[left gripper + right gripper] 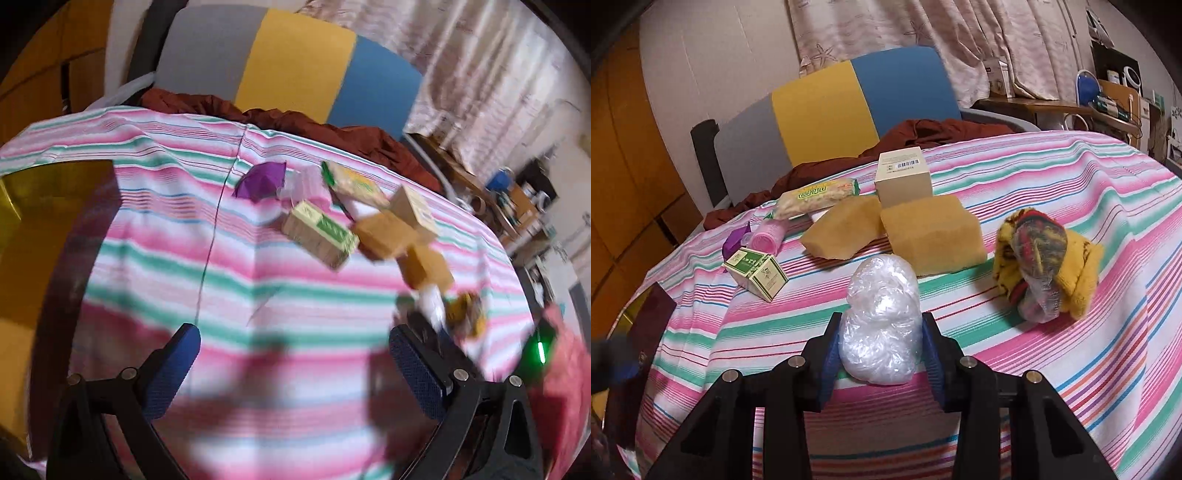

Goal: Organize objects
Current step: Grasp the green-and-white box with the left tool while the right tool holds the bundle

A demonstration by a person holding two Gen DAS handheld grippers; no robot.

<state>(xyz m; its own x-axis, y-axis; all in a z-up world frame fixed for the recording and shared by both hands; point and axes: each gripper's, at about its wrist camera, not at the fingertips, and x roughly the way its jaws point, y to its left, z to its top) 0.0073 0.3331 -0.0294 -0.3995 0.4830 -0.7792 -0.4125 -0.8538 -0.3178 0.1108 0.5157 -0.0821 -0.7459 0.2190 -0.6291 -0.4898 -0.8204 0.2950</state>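
The right claw [881,349] is clenched on the plastic wad [881,325], low on the striped tabletop [1071,295]. It looks light, soft and slippery (mid-body grip seems best). The left claw [295,363] hangs released.

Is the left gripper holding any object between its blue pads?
No, the left gripper stands open, with only the pink and green striped cloth visible between its pads.

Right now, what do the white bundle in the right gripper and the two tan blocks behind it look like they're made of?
The white bundle looks like thin clear plastic film: crinkled, glossy, translucent. The two tan blocks look like sponge or foam: matte, with soft, uneven edges, though that is not certain.
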